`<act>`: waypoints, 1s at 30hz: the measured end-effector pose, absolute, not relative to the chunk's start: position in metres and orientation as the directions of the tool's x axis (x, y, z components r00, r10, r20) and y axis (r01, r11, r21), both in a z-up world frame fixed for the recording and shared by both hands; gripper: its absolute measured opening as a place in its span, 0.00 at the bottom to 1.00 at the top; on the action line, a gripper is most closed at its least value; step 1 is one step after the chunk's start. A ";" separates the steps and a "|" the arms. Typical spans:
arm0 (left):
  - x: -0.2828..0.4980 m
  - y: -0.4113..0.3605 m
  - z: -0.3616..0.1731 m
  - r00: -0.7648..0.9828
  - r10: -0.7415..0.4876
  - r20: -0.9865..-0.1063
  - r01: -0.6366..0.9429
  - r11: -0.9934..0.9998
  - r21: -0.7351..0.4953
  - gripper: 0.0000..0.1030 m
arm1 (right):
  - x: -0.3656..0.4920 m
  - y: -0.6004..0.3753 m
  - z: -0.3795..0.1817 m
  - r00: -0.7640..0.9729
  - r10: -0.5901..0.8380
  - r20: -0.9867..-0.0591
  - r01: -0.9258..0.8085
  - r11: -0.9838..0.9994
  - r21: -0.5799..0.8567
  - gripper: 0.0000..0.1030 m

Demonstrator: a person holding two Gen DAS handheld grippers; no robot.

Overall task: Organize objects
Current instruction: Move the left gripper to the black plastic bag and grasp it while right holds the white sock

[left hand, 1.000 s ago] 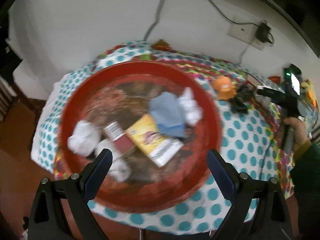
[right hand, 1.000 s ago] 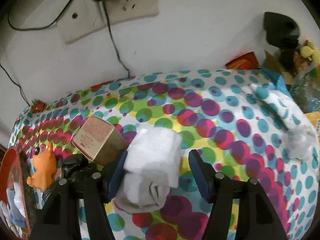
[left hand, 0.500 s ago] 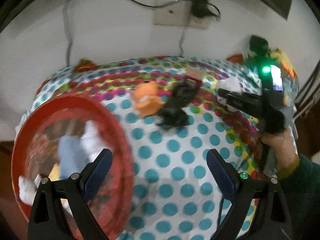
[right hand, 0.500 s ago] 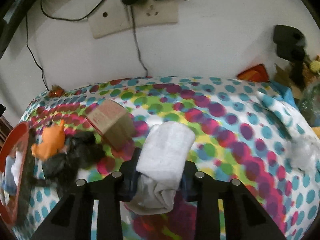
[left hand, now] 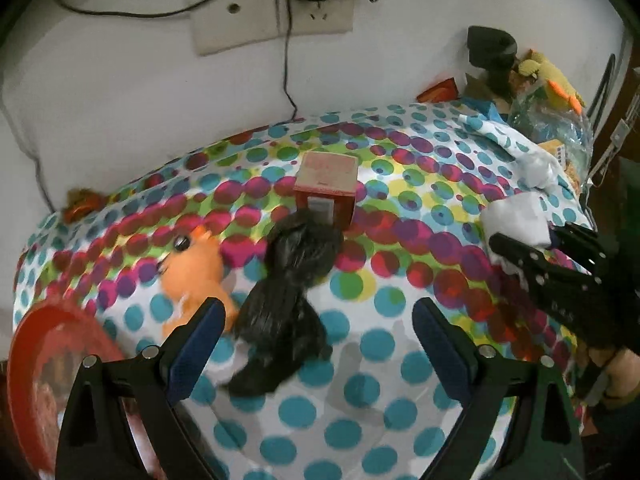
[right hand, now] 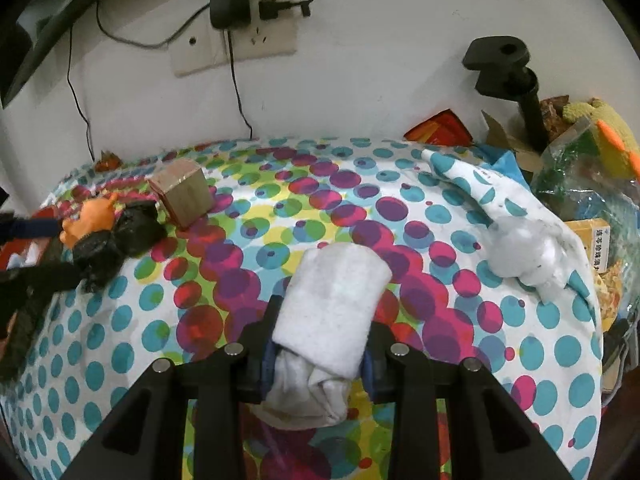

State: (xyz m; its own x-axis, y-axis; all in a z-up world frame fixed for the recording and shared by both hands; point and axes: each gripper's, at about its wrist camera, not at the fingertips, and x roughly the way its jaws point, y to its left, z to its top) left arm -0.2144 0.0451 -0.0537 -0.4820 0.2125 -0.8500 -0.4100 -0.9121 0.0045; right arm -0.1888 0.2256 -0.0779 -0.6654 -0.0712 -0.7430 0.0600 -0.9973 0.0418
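White sock (right hand: 334, 308) now clamped in right gripper (right hand: 320, 356), ready for tray (left hand: 24, 344); left gripper (left hand: 316, 320) apart, swung over black bag (left hand: 288, 292).

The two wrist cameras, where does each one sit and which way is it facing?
Left wrist: behind the open left tongs, angled down at a black bag; right tongs at right.
Right wrist: behind the right tongs, shut on a white cloth.
Shared: cloth, bag, cardboard box, orange toy, dotted tablecloth.
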 end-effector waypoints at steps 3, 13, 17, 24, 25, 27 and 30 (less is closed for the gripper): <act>-0.228 0.054 -0.062 -0.466 0.198 -0.863 -0.432 -0.902 0.026 0.81 | -0.189 0.222 -0.080 -0.661 -0.065 -0.748 0.071 -0.997 0.024 0.34; -0.250 0.060 -0.083 -0.443 0.165 -0.881 -0.417 -0.908 0.040 0.68 | -0.190 0.225 -0.085 -0.649 -0.083 -0.756 0.068 -0.996 0.051 0.35; -0.246 0.064 -0.085 -0.463 0.152 -0.873 -0.423 -0.903 0.067 0.68 | -0.191 0.225 -0.086 -0.645 -0.082 -0.760 0.067 -0.996 0.051 0.36; -0.244 0.075 -0.088 -0.478 0.141 -0.867 -0.432 -0.897 0.092 0.39 | -0.190 0.227 -0.087 -0.645 -0.094 -0.759 0.064 -0.996 0.069 0.36; -0.243 0.077 -0.088 -0.466 0.154 -0.871 -0.441 -0.894 0.078 0.33 | -0.190 0.227 -0.087 -0.645 -0.094 -0.759 0.064 -0.996 0.068 0.36; -0.240 0.082 -0.090 -0.431 0.190 -0.882 -0.464 -0.885 0.036 0.29 | -0.190 0.227 -0.087 -0.645 -0.094 -0.759 0.064 -0.996 0.069 0.36; -0.235 0.084 -0.093 -0.429 0.194 -0.882 -0.437 -0.900 0.014 0.26 | -0.190 0.227 -0.088 -0.645 -0.097 -0.758 0.064 -0.995 0.073 0.36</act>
State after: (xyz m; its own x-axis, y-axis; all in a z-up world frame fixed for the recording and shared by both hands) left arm -0.2354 0.0840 -0.0934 -0.4292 0.1942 -0.8821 -0.4366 -0.8996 0.0144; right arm -0.1897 0.2272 -0.0877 -0.6447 -0.0973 -0.7582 0.0640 -0.9953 0.0732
